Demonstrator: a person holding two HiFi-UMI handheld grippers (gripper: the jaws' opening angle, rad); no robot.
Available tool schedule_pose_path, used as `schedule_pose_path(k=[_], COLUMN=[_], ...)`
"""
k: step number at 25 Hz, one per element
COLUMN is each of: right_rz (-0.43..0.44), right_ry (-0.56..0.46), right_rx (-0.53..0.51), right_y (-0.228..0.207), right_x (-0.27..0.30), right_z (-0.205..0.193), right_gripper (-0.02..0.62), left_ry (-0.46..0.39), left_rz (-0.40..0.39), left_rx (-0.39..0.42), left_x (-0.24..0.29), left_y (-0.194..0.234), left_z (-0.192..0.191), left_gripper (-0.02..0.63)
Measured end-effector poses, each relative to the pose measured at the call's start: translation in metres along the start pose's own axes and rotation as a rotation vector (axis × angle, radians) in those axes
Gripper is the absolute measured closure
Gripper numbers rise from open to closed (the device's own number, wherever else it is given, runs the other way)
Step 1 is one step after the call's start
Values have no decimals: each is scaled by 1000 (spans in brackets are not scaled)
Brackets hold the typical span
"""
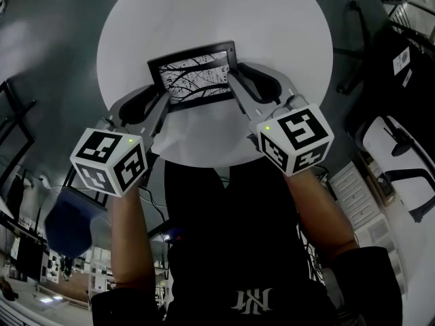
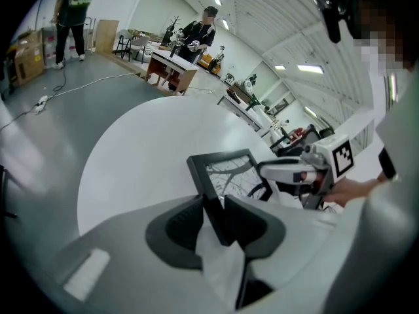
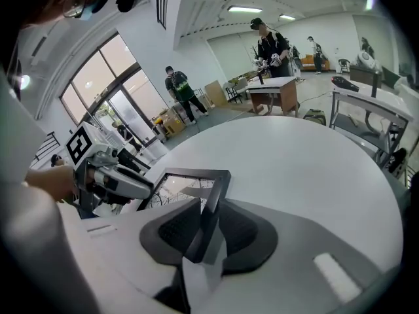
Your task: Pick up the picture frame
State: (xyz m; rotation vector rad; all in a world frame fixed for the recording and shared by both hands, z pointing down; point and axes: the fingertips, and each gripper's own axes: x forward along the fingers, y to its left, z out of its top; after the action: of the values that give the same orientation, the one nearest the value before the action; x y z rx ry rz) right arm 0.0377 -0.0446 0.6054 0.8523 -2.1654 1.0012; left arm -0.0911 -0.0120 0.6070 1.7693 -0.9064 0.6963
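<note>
Black rectangular picture frame [image 1: 197,80] with a branch print spans the gap between the two claws. Left claw [image 2: 211,201] is narrowed onto its left edge and right claw [image 3: 208,208] onto its right edge, pads pressing. The round white bench [image 1: 285,39] lies beneath and beyond the claws; whether the frame is clear of it, cannot tell. Judgement: raise both claws together and level, with equal squeeze, or the frame may twist or slip.

Grey left gripper [image 1: 165,102] and right gripper [image 1: 236,81] carry black-and-white marker cubes [image 1: 110,160]; black shirt [image 1: 231,250].
</note>
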Motion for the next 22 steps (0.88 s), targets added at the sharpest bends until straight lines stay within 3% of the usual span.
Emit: schedule_pose_path(k=[22], right_rz=[-41], right_ry=[-49], right_rx=[-68], right_y=[8], right_x=[-10], right_z=[3], right_gripper=[525], left_ry=[-47], left_rz=[49], left_rx=[30], left_x=[-5], left_y=[-4], left_z=[-4], left_gripper=[508])
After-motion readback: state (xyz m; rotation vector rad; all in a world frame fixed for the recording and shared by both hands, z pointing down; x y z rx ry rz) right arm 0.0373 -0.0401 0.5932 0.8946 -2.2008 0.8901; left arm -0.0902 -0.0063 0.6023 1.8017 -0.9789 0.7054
